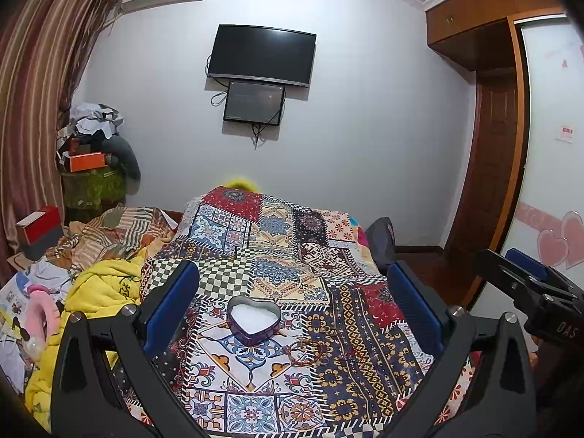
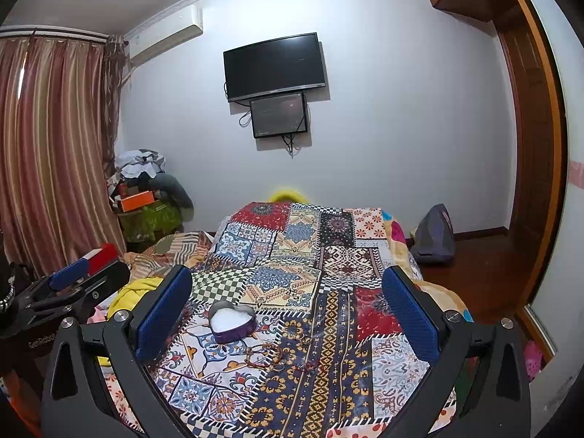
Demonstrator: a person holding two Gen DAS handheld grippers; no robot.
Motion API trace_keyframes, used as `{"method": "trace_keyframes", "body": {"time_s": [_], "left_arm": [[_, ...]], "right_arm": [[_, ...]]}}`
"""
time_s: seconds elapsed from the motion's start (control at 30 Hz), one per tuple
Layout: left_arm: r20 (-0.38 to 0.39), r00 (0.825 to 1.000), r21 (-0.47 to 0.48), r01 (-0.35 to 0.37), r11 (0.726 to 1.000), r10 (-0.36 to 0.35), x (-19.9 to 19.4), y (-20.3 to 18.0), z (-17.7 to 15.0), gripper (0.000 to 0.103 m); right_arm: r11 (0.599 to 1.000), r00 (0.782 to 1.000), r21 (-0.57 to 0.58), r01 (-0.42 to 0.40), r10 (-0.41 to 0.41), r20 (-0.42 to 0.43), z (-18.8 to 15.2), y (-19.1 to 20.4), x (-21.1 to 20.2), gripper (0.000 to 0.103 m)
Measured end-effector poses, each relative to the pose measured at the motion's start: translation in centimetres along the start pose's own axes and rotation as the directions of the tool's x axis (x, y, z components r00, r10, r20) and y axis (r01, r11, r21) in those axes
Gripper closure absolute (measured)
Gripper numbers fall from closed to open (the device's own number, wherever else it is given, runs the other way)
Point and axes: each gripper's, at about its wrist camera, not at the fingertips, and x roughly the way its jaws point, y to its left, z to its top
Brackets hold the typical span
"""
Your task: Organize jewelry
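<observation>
Both the left gripper (image 1: 292,306) and right gripper (image 2: 288,314) hang spread and empty. The bracelets (image 1: 310,352), light and limp beside the heart tin (image 1: 253,319) mid-bed, likely need pinching on the cord.

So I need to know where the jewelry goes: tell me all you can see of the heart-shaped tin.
The tin is a small heart-shaped box with no lid on, its walls metallic-looking and purple outside, with a white lining or filling inside. It sits upright on the patterned quilt, its point toward the cameras. No jewelry shows inside it. The bracelets lie on the quilt just in front and to the right; contact is unclear. Neither claw touches it.
</observation>
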Motion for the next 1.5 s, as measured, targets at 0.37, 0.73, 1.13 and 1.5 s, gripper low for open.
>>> {"method": "trace_keyframes", "body": {"time_s": [0.37,0.73,1.13,1.5], "left_arm": [[0.005,1.000,-0.003,-0.008,1.000,0.008,-0.29,0.06,0.21,0.000],[0.009,1.000,0.004,-0.004,1.000,0.003,-0.49,-0.12,0.35,0.000],[0.000,1.000,0.021,-0.001,1.000,0.001,-0.26,-0.68,0.40,0.000],[-0.004,1.000,0.025,0.003,1.000,-0.003,-0.31,-0.77,0.50,0.000]], "right_arm": [[1.000,1.000,0.001,-0.005,0.005,0.000,-0.06,-0.12,0.03,0.000],[1.000,1.000,0.003,-0.002,0.002,-0.001,-0.19,-0.18,0.09,0.000],[1.000,1.000,0.017,0.002,-0.002,-0.004,-0.20,-0.74,0.01,0.000],[1.000,1.000,0.004,-0.004,0.004,-0.019,-0.19,-0.31,0.65,0.000]]}}
